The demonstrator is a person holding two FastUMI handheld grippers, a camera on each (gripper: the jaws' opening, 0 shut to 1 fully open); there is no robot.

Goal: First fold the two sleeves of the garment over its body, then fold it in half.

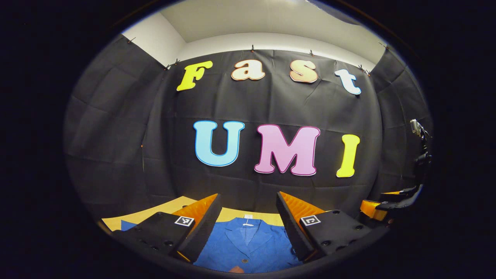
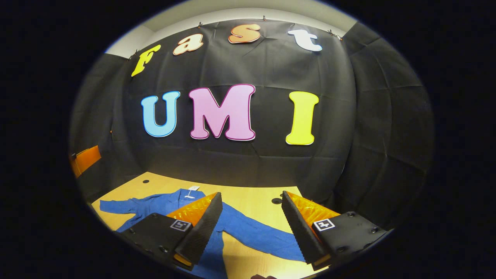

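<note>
My right tongs (image 2: pixel 252 224) above the shirt (image 2: pixel 240 228)

My fingers stand wide apart, gripping nothing. The blue shirt lies flat on the wooden table (image 2: pixel 248 195), both sleeves spread outward, one sleeve (image 2: pixel 267 238) running between my fingers.

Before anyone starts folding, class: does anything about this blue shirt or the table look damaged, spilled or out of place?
Nothing stands out. The blue shirt lies flat on the wooden table, sleeves spread and unfolded, and both the left gripper and the right gripper are open above it.

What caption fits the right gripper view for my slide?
Open right gripper above a blue garment lying flat on the wooden table, sleeves still spread.
</note>
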